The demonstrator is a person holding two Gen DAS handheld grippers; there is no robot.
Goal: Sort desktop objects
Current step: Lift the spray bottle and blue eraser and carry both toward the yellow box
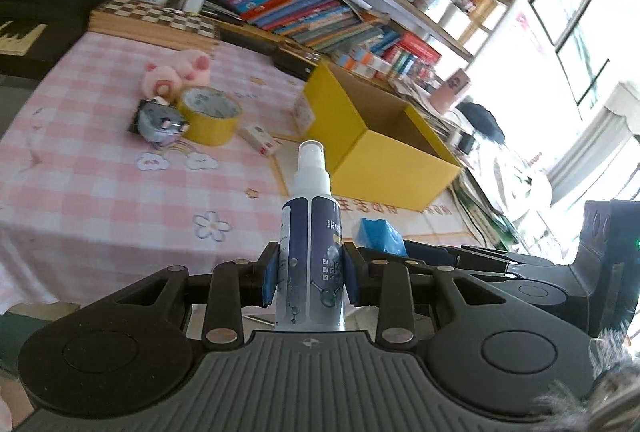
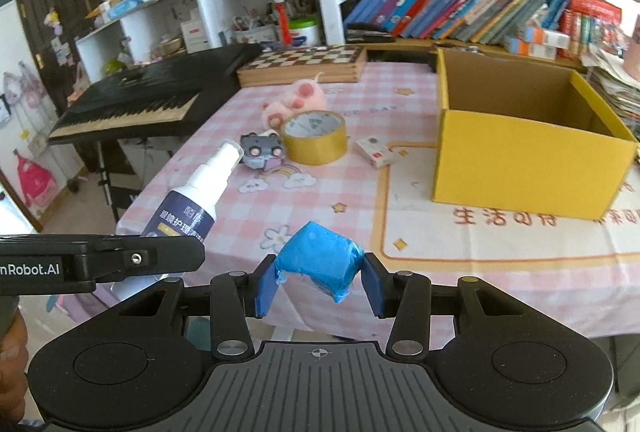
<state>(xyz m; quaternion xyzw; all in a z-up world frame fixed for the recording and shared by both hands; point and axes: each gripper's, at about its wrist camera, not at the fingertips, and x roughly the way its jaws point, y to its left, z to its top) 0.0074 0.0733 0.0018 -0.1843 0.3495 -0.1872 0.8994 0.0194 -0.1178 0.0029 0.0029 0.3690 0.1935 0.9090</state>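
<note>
My left gripper (image 1: 310, 272) is shut on a white and navy spray bottle (image 1: 308, 232) and holds it above the pink checked tablecloth (image 1: 100, 172); the bottle also shows in the right wrist view (image 2: 192, 204). My right gripper (image 2: 320, 282) is shut on a crumpled blue object (image 2: 320, 264), also seen in the left wrist view (image 1: 378, 234). An open yellow cardboard box (image 2: 520, 160) stands at the right. On the table lie a yellow tape roll (image 2: 314, 138), a grey cat toy (image 2: 262, 152), a pink plush (image 2: 296, 102) and a small white box (image 2: 376, 151).
A chessboard box (image 2: 304, 66) lies at the back of the table. A black keyboard (image 2: 140, 100) stands to the left. Bookshelves (image 2: 460, 8) run behind the table. A printed mat (image 2: 500, 232) lies under the yellow box.
</note>
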